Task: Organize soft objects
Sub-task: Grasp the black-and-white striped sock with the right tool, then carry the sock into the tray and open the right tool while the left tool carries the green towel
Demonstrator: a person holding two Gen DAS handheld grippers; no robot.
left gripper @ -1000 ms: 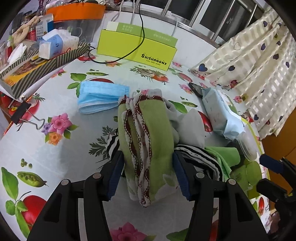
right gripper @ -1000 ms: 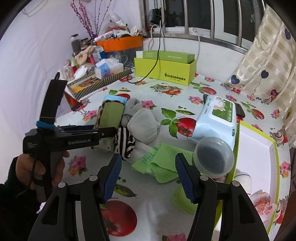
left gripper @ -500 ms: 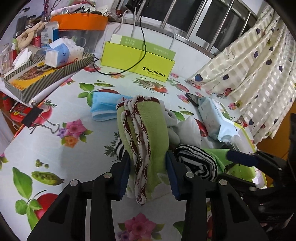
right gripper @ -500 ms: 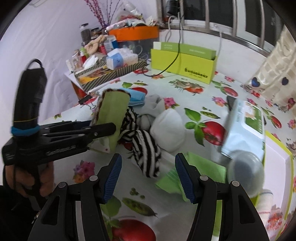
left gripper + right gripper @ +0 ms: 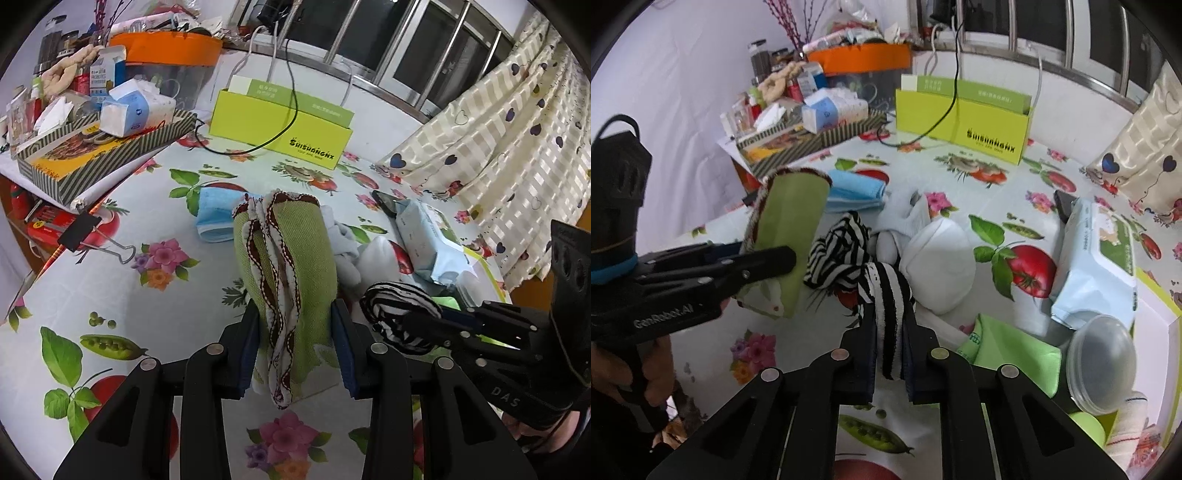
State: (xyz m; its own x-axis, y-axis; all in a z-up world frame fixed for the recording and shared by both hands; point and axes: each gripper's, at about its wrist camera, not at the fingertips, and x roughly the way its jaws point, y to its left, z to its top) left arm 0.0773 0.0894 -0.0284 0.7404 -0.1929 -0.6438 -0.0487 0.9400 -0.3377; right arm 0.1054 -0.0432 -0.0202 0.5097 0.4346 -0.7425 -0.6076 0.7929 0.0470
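— While we grip the folded green cloth in our left gripper, clear of the tablecloth, where is the striped one?

— Our right gripper is clenched on the striped sock; its far end trails toward ten o'clock among the white socks.

— So we are at the pick-up step?

— We judge so. Next we should lift the striped sock free, then carry both, perhaps to the tray at three o'clock.
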